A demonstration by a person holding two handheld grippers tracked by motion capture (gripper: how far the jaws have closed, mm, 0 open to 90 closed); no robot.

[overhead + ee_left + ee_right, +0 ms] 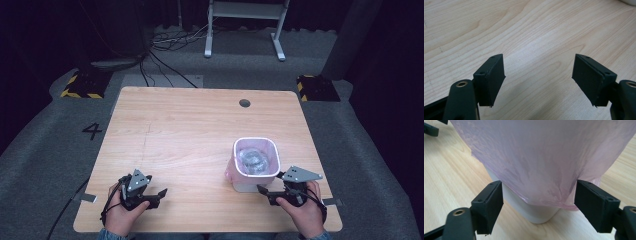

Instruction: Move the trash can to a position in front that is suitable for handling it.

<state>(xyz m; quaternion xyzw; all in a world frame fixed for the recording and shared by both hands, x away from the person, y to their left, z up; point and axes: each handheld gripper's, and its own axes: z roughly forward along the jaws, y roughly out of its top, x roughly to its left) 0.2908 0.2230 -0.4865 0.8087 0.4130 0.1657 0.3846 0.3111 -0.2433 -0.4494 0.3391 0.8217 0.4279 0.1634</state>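
I am holding the right gripper (267, 192) released, its jaws spread wide with nothing between the pads, low over the table (190, 125) at the near right edge. Straight ahead of its jaws, in the right gripper view, the small white bin (534, 211) is standing upright, very close, and the pink bag liner (544, 157) is hanging down over the bin's outer wall; its loose hem is reaching the inner face of the jaw on that view's right, and I cannot tell whether it is actually touching. In the high view the bin (245, 186) is sitting just beyond and slightly left of this gripper, and something crumpled and greyish is lying inside the bag (255, 159); what it is I cannot make out.

I am judging the liner as thin, soft and slippery film that will stretch or tear if pinched hard, and the bin as light, stiff plastic that may slide or tip when the film is tugged. The folded-over rim band looks like the best place to grip, gathering a fold of film rather than a single layer.

Far off to the left, the left gripper (150, 195) is also resting released, jaws wide, over bare wood.
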